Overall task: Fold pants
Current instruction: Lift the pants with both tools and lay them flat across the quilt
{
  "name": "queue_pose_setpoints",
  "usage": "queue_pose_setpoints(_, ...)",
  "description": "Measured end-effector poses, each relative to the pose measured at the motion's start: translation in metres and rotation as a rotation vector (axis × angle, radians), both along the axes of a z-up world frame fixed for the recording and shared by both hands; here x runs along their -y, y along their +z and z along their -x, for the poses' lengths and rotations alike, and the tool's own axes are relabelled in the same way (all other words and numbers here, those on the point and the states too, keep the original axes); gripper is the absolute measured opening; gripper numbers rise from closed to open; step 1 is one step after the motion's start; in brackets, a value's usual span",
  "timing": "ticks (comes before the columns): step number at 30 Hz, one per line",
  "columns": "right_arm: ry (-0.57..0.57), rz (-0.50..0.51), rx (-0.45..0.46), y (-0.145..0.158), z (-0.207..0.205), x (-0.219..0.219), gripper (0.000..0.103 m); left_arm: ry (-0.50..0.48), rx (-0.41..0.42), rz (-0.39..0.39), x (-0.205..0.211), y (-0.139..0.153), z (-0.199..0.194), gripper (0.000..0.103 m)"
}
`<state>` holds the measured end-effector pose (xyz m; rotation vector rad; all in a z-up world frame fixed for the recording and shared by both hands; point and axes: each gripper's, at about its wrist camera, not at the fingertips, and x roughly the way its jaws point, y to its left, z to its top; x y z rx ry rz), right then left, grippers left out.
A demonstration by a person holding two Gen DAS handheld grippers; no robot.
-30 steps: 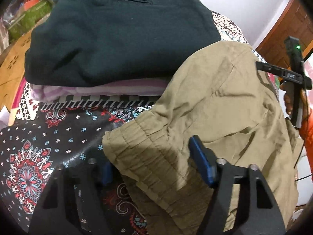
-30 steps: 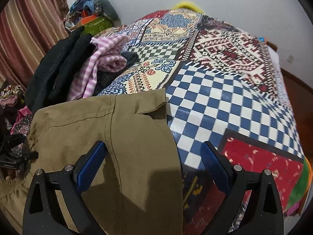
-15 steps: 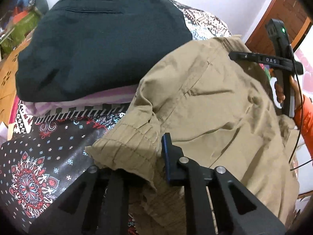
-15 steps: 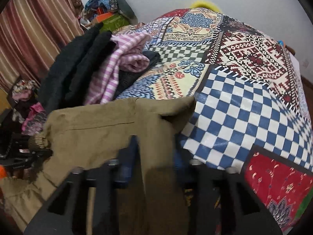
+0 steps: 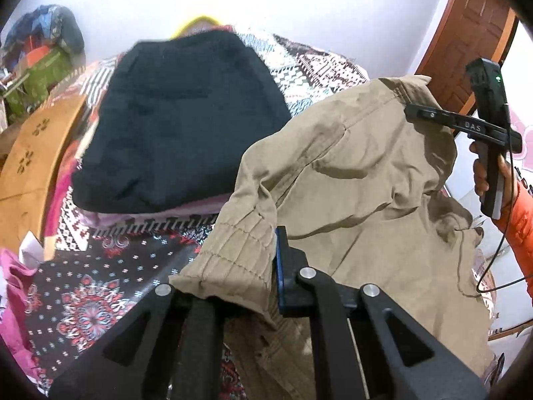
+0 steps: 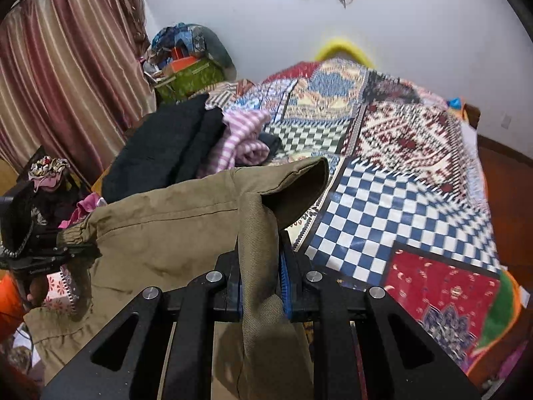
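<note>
The khaki pants (image 5: 359,200) hang lifted above the patterned bedspread (image 6: 399,180). My left gripper (image 5: 240,286) is shut on their gathered elastic waistband corner. My right gripper (image 6: 260,280) is shut on a bunched fold of the pants (image 6: 173,233) at the opposite end. The right gripper also shows in the left wrist view (image 5: 433,116), pinching the far khaki edge. The left gripper also shows in the right wrist view (image 6: 76,250), holding the waistband at the left.
A folded black garment (image 5: 180,123) lies on a pink striped one (image 6: 240,143) on the bed behind the pants. A curtain (image 6: 60,83) hangs at the left, a wooden door (image 5: 466,43) at the right. Bags (image 6: 186,66) pile by the wall.
Both grippers closed on the pants, which lay flat a second ago. Both have since raised the cloth off the bed, so it now hangs between them.
</note>
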<state>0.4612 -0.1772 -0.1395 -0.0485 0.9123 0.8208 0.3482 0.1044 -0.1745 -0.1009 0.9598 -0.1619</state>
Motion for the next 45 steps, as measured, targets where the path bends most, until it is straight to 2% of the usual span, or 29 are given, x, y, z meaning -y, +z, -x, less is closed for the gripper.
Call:
queue_pose_setpoints(8,-0.048,-0.049,0.053,0.046,0.045,0.026,0.015,-0.026,0.064,-0.010,0.000,0.041,0.034,0.008)
queue_pose_setpoints(13,-0.084,-0.085,0.082,0.073,0.085,0.050,0.015,-0.062,0.100,-0.020,0.020,0.074,0.060,0.008)
queue_pose_setpoints(21,-0.125,-0.119,0.122,0.098,0.155,0.084,0.015,-0.118,0.118,-0.031,0.042,0.099,0.100,0.008)
queue_pose_setpoints(31,-0.155,-0.156,0.128,0.090,0.219,0.106,0.015,-0.159,0.119,-0.044,0.059,0.100,0.136,0.008)
queue_pose_setpoints(45,-0.197,-0.208,0.014,0.045,0.286,0.133,0.015,-0.232,0.094,-0.013,0.064,0.073,0.191,0.009)
